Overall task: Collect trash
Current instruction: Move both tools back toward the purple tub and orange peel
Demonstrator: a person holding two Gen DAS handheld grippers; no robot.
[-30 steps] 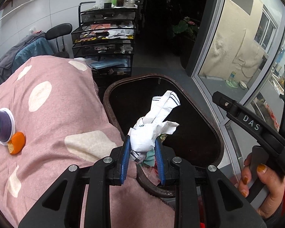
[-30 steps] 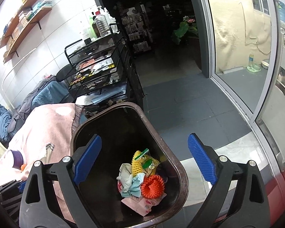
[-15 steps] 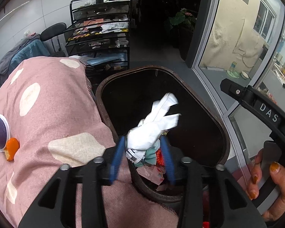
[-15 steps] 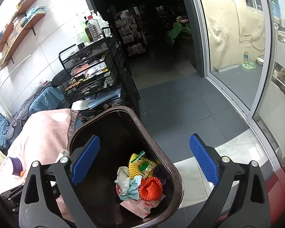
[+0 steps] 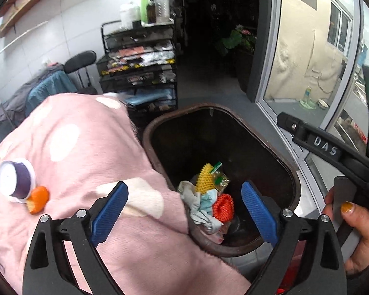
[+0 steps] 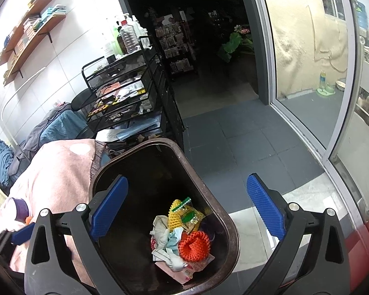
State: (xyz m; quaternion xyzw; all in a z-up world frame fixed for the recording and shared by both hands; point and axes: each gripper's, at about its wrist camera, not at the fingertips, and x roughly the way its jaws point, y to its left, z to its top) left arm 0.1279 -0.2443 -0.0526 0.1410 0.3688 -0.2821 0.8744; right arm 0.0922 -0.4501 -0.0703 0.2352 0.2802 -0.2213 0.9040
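Observation:
My left gripper [image 5: 183, 211] hangs over the near rim of a dark brown trash bin [image 5: 147, 132]. Its jaws are opening wide and nothing is between them. In the bin lie a yellow foam net [image 5: 204, 179], an orange foam net [image 5: 223, 207] and crumpled white paper [image 5: 196, 206]. My right gripper [image 6: 187, 210] is open and empty above the same bin [image 6: 233, 233], looking down on the orange net [image 6: 194, 245] and the yellow net [image 6: 176, 215]. A purple capsule cup [image 5: 16, 180] and a piece of orange peel [image 5: 38, 199] rest on the pink spotted cloth [image 5: 86, 152].
A black wire rack [image 5: 140, 73] full of papers, with bottles on top, stands behind the bin. A chair draped with clothes [image 5: 49, 91] is at the left. A glass door [image 6: 307, 73] runs along the right, and grey floor tiles [image 6: 233, 142] lie beyond the bin. A hand [image 5: 356, 211] holds the right gripper.
My left gripper has opened and let go of the white paper wad, which has dropped into the bin. The right gripper has stayed open above the bin.

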